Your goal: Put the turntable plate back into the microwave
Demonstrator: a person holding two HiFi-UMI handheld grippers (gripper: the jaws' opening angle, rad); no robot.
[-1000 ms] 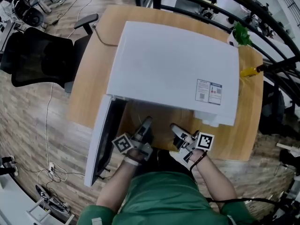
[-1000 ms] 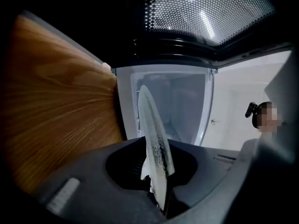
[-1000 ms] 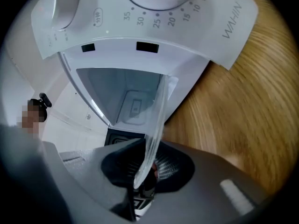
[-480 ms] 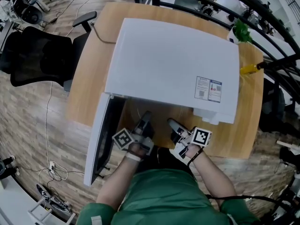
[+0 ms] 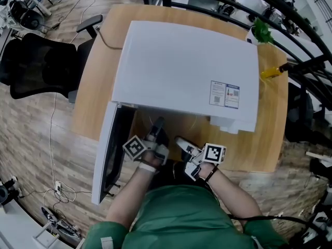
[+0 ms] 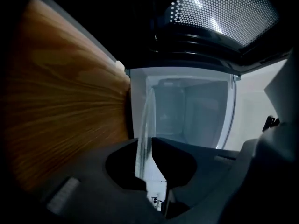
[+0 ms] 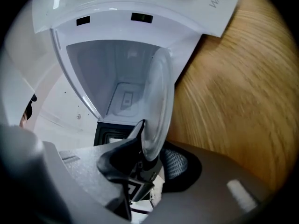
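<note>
**At the microwave's (image 5: pixel 187 71) open front: turntable plate (image 6: pixel 144 129) not yet inside**

From above, your left gripper (image 5: pixel 157 126) and right gripper (image 5: pixel 180 140) sit side by side at its front, with the door (image 5: pixel 106 160) swung aside. Left gripper view: narrow jaws clamp the plate's rim, and the plate is level above the table (image 6: pixel 60 101). Right gripper view: the jaws have just been opening wide, with the rim between them unpinched. You look mid-insertion. Next, slide the plate in level on the left grip and seat it centred inside.
</note>
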